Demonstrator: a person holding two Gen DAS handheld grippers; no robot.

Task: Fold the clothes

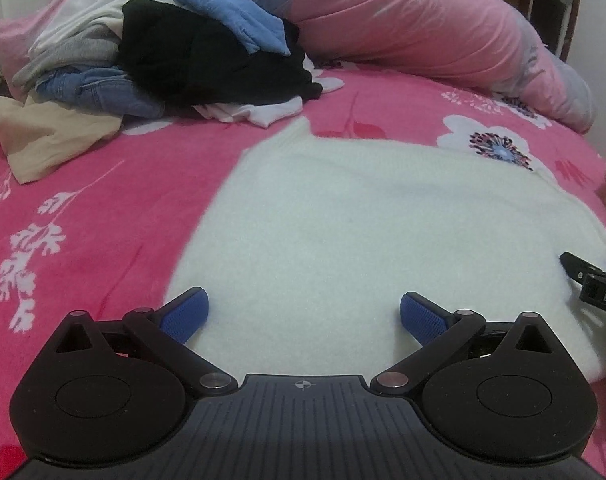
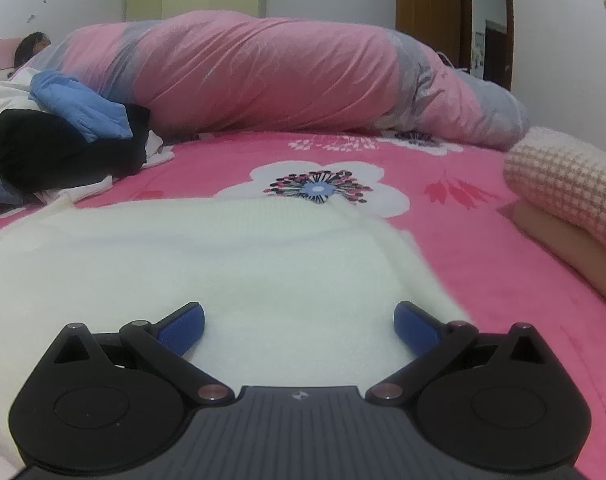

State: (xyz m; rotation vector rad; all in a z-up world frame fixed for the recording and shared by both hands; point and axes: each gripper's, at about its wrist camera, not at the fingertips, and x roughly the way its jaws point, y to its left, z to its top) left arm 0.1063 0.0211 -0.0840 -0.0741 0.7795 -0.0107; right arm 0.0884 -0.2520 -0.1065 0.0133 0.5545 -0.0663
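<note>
1. Lying flat on the pink bedspread (image 1: 83, 208), a white garment (image 1: 383, 220) is spread out near the bed's front edge, where both hands can reach it; it looks laid out so that an edge or a fold can be taken next.
2. The left gripper (image 1: 304, 316) is held over the garment's near part, pointing down at the cloth. Its jaws are spread wide, and nothing is between them; no cloth is pinched.
3. The right gripper (image 2: 299, 322) is held over the same garment, toward its right side, where the cloth's edge runs off diagonally onto the bedspread. Its jaws are likewise wide apart and empty.
4. Both grippers appear to be kept open because a grasp is being prepared or has been let go; which of the 2 cannot be told from these views.
5. The tip of the right gripper is seen at the right border of the left view (image 1: 595, 284), so the 2 tools are placed side by side over the garment, apart from each other.
6. A heap of unfolded clothes (image 1: 163, 52), with black, blue, grey, denim and beige pieces, is kept at the far left, well apart from the garment, so the working area stays free.
7. A rolled pink quilt (image 2: 283, 76) lies along the far side of the bed.
8. A checked pink item (image 2: 567, 184) rests at the right, near the garment but not touching it; whether it is already folded cannot be told.
</note>
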